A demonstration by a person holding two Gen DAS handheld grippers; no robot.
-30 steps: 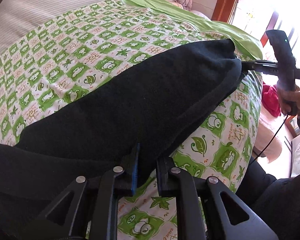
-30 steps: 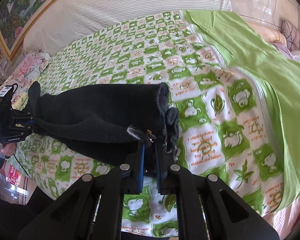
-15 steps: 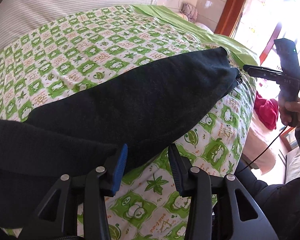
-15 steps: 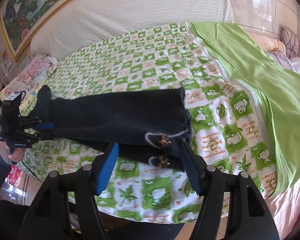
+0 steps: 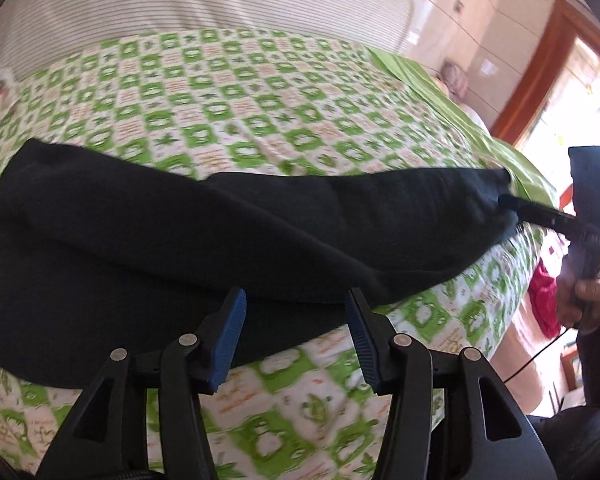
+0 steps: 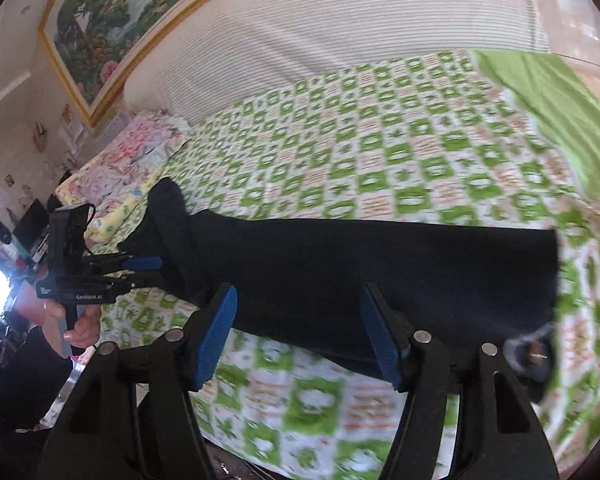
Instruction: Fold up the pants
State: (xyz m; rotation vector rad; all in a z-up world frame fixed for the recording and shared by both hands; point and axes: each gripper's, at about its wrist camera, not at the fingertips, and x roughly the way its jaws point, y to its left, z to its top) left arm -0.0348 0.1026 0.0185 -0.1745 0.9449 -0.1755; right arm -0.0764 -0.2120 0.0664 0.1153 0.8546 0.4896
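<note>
The black pants lie folded lengthwise in a long band across the near edge of the bed, on a green-and-white checked sheet printed with frogs and leaves. In the left wrist view, the left gripper sits at 6 o'clock with its blue-padded jaws spread; they have just been opening, and they touch no cloth, the pants' near edge showing just beyond the tips. At 3 o'clock in that view the right gripper hangs by the far end of the pants, held in a hand at the bed's corner. In the right wrist view the right gripper is likewise spread wide and free of the fabric, its jaws just opened, with the pants stretching from 9 to 3 o'clock behind it. A hem end with a pale frayed edge lies at 4 o'clock. A striped headboard rises behind the bed, and a framed landscape painting hangs at 11 o'clock.
</note>
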